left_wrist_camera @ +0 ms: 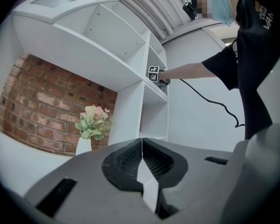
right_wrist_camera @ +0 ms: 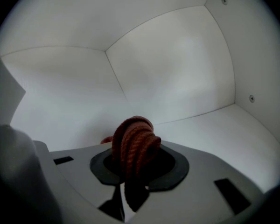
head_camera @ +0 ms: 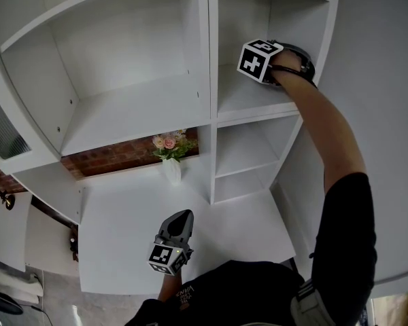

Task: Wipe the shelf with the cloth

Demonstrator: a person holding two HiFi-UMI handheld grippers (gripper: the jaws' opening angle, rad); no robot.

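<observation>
The left gripper [head_camera: 181, 217] is held low, close to the person's torso, above the white tabletop [head_camera: 122, 240]. Its jaws are pressed together, with nothing between them.

Beyond it, a white vase [head_camera: 171, 172] of pale flowers [head_camera: 170, 143] stands on the tabletop, against the brick wall [head_camera: 115, 157].

The white shelf unit [head_camera: 207, 80] rises behind and beside the vase. The person's right arm [head_camera: 333, 141] reaches up into its upper right compartment, and the marker cube sits at the compartment opening.

The right gripper [right_wrist_camera: 134, 171] is inside this compartment. Its jaws are clamped on a bunched reddish-brown cloth [right_wrist_camera: 133, 141], which protrudes forward from between them. Past the cloth lie the compartment's bottom board [right_wrist_camera: 214, 129] and then its back panel [right_wrist_camera: 172, 64], which meets the side walls in the corners. No view shows whether the cloth touches the board.
</observation>
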